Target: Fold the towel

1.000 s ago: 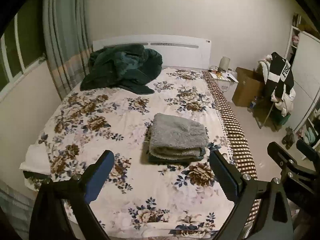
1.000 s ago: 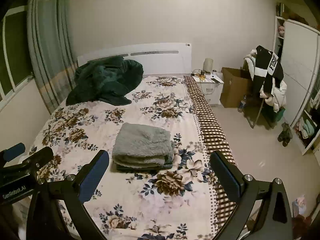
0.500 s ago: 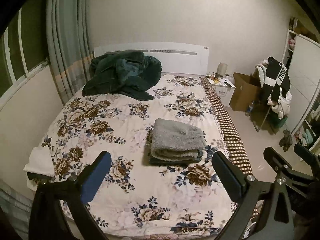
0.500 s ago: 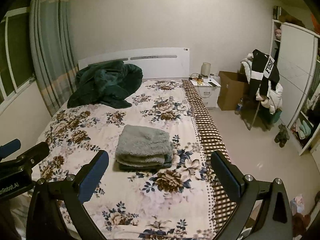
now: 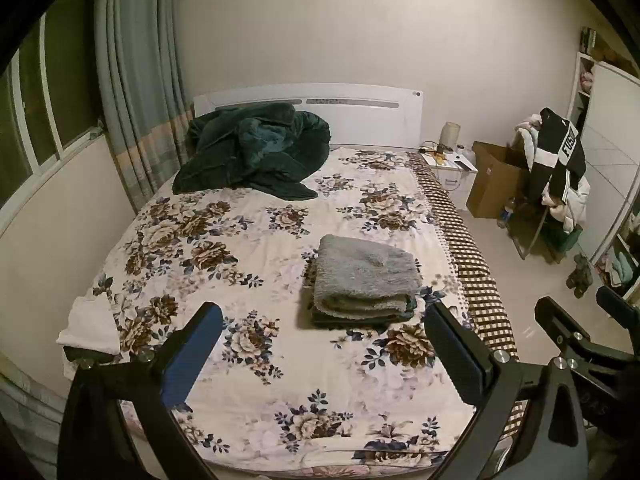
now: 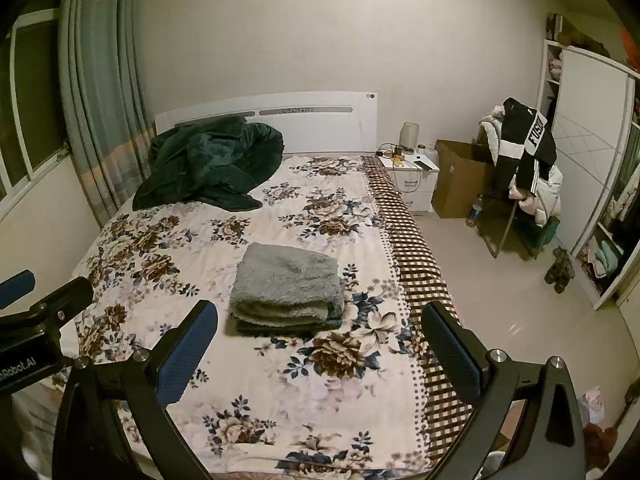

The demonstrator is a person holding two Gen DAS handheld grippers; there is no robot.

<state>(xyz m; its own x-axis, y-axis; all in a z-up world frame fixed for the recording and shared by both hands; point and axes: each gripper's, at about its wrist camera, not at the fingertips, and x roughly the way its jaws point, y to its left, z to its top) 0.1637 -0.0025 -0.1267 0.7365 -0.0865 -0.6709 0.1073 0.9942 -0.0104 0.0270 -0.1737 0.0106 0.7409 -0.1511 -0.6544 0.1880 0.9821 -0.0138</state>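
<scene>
A grey fluffy towel [image 5: 364, 280] lies folded into a thick rectangle on the flowered bedspread [image 5: 240, 240], right of the bed's middle. In the right wrist view the towel [image 6: 288, 284] sits just beyond the fingers. My left gripper [image 5: 324, 348] hovers open above the foot of the bed, short of the towel, nothing between its fingers. My right gripper [image 6: 320, 344] is open too and holds nothing. Each gripper shows at the edge of the other's view: the right gripper [image 5: 580, 336] at lower right, the left gripper [image 6: 36, 312] at lower left.
A dark green blanket [image 5: 252, 148] is heaped by the white headboard [image 5: 360, 108]. A white cloth [image 5: 90, 324] lies at the bed's left corner. Right of the bed stand a nightstand [image 6: 412, 176], a cardboard box [image 6: 456, 176], a chair with clothes [image 6: 524, 168] and a wardrobe [image 6: 592, 168].
Both grippers have pulled back and risen from the bed, so the towel looks smaller and farther away. The towel has not moved. Both stay open.
</scene>
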